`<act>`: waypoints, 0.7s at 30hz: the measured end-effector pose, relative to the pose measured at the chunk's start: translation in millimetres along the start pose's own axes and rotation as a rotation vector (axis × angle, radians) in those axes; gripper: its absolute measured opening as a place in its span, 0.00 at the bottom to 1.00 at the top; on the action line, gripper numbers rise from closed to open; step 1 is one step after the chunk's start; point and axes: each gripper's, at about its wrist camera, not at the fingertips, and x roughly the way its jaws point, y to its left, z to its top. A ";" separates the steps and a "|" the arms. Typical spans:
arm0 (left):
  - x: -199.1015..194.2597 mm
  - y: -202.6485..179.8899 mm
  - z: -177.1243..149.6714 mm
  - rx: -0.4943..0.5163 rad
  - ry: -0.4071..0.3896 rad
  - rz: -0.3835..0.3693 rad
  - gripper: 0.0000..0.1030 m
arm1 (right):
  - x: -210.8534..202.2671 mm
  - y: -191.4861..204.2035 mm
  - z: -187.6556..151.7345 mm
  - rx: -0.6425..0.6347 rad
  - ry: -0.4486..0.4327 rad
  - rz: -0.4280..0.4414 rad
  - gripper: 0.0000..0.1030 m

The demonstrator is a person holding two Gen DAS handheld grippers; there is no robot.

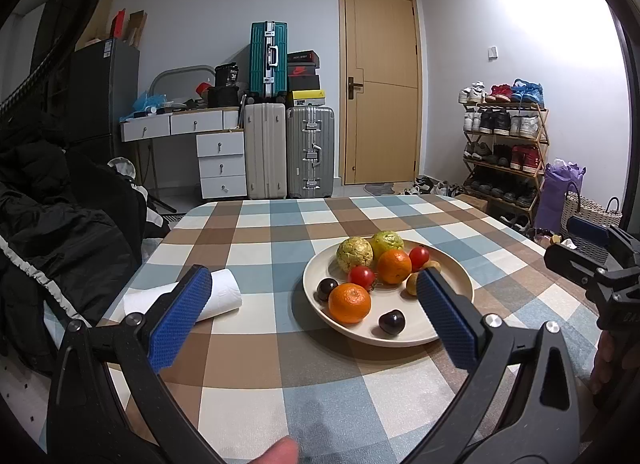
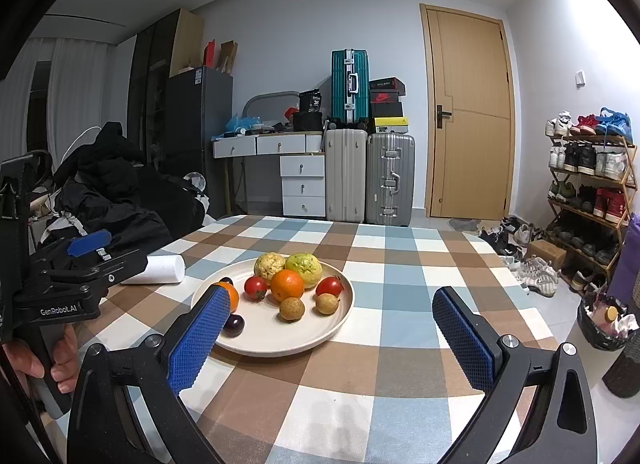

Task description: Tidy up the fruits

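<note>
— Checked cloth covered the counter [image 2: 400, 264]; where did your plate [image 2: 340, 316] of fruits sit?

— Ahead of both grippers. Your left gripper [image 1: 312, 304] had its jaws spread wide, empty, the plate beyond and between them. Your right gripper [image 2: 332, 328] gaped too, the plate nearer its left finger.

**Around the room**

A paper towel roll [image 1: 208, 296] lies on its side on the checked table [image 1: 256, 352]. Behind stand a beige suitcase [image 1: 265, 150], a grey suitcase [image 1: 311, 152] and a teal suitcase [image 1: 269, 60] stacked above. A wooden door [image 1: 380, 84] is shut; a shoe rack [image 1: 504, 148] stands right.
</note>
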 end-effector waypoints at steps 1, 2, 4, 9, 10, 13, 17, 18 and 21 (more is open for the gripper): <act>0.0 0.2 0.0 0.000 0.000 0.000 0.99 | 0.4 0.0 0.0 0.000 0.000 0.000 1.00; -0.3 0.1 0.1 -0.001 0.000 0.000 0.99 | 0.9 0.1 0.0 0.000 0.000 0.000 1.00; -0.1 0.2 0.0 0.000 0.000 0.000 0.99 | 0.3 0.1 -0.2 0.000 0.000 -0.001 1.00; 0.1 0.3 -0.1 -0.001 0.000 0.000 0.99 | 0.0 0.2 -0.3 0.000 0.000 -0.001 1.00; 0.1 0.2 -0.1 0.000 0.000 0.001 0.99 | 0.0 0.2 -0.4 0.000 -0.001 -0.001 1.00; 0.0 0.3 -0.1 -0.001 0.000 0.000 0.99 | 0.1 0.2 -0.3 0.000 -0.001 -0.001 1.00; -0.3 0.3 -0.1 -0.001 0.000 0.000 0.99 | 0.9 0.1 -0.4 0.000 0.000 -0.001 1.00; 0.1 0.4 -0.2 -0.001 0.000 0.000 0.99 | 1.5 0.0 -0.5 0.000 0.000 0.000 1.00; 0.1 0.4 -0.2 -0.001 0.001 0.000 0.99 | 0.0 0.2 -0.6 0.000 0.000 -0.001 1.00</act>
